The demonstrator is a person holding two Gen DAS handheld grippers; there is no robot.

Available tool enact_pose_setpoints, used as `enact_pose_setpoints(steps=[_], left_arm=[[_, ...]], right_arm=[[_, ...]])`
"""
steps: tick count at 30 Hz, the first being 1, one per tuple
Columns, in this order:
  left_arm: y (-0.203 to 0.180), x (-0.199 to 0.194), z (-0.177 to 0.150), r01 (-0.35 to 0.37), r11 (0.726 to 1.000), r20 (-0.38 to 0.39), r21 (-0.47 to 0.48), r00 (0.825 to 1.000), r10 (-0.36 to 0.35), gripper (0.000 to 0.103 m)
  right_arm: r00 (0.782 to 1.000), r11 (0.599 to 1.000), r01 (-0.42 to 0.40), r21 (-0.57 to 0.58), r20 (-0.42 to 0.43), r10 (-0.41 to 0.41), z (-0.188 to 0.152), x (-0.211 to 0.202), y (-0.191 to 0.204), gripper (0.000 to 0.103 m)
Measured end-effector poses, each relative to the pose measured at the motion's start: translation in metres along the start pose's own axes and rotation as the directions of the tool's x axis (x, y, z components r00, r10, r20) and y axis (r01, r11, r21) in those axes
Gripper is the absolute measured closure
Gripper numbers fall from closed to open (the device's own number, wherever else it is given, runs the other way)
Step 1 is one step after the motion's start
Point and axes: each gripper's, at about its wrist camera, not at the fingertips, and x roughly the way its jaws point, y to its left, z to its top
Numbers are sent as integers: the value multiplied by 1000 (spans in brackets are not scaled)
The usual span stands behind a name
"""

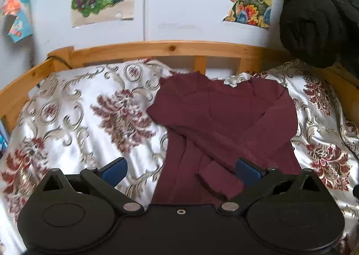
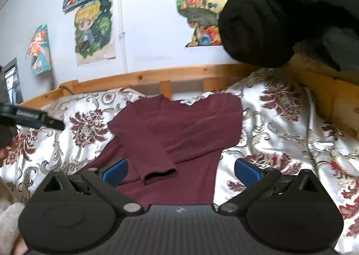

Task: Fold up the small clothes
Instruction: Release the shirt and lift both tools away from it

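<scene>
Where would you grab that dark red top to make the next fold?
Probably at the bottom hem of the maroon top, coming in low from the near edge of the bed. Both sleeves already lie crossed over the body, cuff on top, so the near end is free to lift toward the collar.

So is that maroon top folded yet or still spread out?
Partly folded. The maroon top lies on the bedspread with both sleeves crossed over its front; the body is still full length.
</scene>
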Motion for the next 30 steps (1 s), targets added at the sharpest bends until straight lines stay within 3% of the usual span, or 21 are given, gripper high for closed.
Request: enact_pose_setpoints(steps=[3, 7, 10, 13, 16, 19, 26, 30], left_arm=[[0, -9, -8, -9, 998, -31, 58, 999, 10, 1], [-9, -16, -27, 39, 974, -69, 223, 997, -24, 1], [-25, -19, -57, 48, 910, -39, 413, 999, -35, 1], [-40, -10, -86, 76, 813, -89, 577, 996, -30, 1], [-46, 0, -95, 105, 770, -133, 629, 991, -27, 1], [-42, 17, -91, 124, 784, -194, 608, 981, -5, 1], [-17, 57, -76, 152, 891, -358, 427, 934, 13, 1], [-13, 70, -71, 178, 898, -403, 403, 915, 0, 1]], right_arm=[[1000, 1000, 9, -18, -13, -9, -4, -2, 2, 0], [998, 998, 25, -59, -50, -28, -8, 3, 9, 0], [995, 993, 41, -109, -88, -51, -12, 12, 17, 0], [986, 985, 43, -167, -152, -69, -18, 23, 24, 0], [973, 976, 32, -216, -215, -79, -24, 35, 33, 0], [953, 961, 22, -275, -285, -103, -32, 50, 43, 0], [895, 916, 4, -400, -408, -182, -54, 81, 65, 0], [867, 919, -26, -393, -466, -175, -57, 93, 62, 0]])
